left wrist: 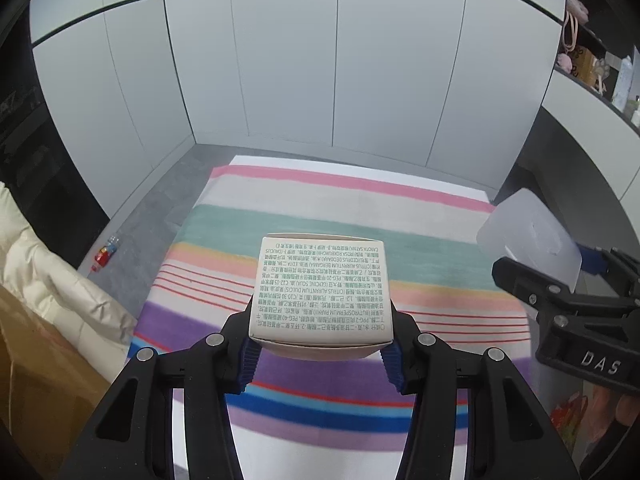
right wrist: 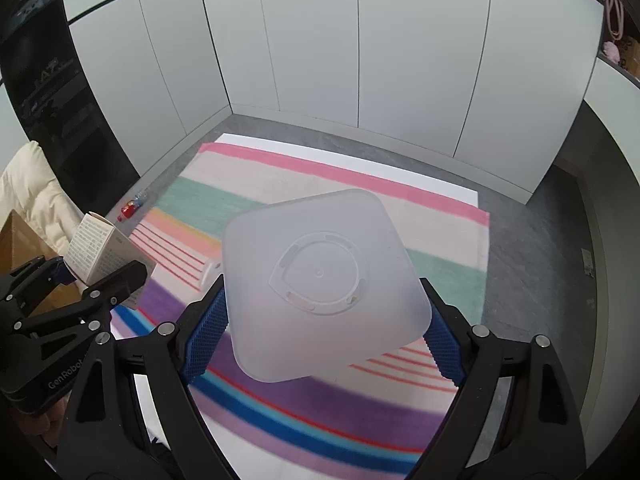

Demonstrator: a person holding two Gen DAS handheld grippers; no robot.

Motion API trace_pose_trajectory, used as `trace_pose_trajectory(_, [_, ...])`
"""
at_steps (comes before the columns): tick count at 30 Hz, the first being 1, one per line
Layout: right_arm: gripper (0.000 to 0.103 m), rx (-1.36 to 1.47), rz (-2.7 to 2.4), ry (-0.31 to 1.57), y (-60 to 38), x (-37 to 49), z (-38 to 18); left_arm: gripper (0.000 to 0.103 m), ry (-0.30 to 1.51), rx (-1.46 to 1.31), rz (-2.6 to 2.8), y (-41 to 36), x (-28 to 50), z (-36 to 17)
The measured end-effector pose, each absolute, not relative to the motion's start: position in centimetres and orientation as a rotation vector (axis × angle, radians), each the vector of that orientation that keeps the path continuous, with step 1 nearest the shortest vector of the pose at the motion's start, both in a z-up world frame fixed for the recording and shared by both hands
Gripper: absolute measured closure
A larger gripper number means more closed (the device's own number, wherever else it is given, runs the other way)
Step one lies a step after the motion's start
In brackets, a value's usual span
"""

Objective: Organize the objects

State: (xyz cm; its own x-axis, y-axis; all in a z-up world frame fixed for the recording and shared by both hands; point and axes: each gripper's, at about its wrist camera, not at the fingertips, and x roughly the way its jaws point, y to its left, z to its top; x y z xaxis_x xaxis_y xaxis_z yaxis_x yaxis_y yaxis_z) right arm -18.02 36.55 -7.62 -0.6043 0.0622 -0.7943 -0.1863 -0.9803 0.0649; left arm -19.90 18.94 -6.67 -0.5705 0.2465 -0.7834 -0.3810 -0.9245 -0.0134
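1. Your left gripper (left wrist: 320, 344) is clenched on the printed carton (left wrist: 320, 292), held aloft.
2. Your right gripper (right wrist: 324, 344) grasps the translucent container (right wrist: 324, 300), also airborne.
3. Both hover over the striped cloth (right wrist: 440, 216); likely carrying step, so next pick a set-down spot.

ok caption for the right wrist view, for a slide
Right gripper holds a translucent plastic container above the striped cloth; left gripper holds a small printed box.
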Motion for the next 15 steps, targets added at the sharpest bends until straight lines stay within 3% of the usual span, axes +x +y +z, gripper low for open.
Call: trace_pose_trajectory(15, [0.014, -1.334, 2.634, 0.292, 34.8, -8.7, -4.6, 0.052, 0.165, -1.207, 2.484, 15.8, -12.5, -2.7])
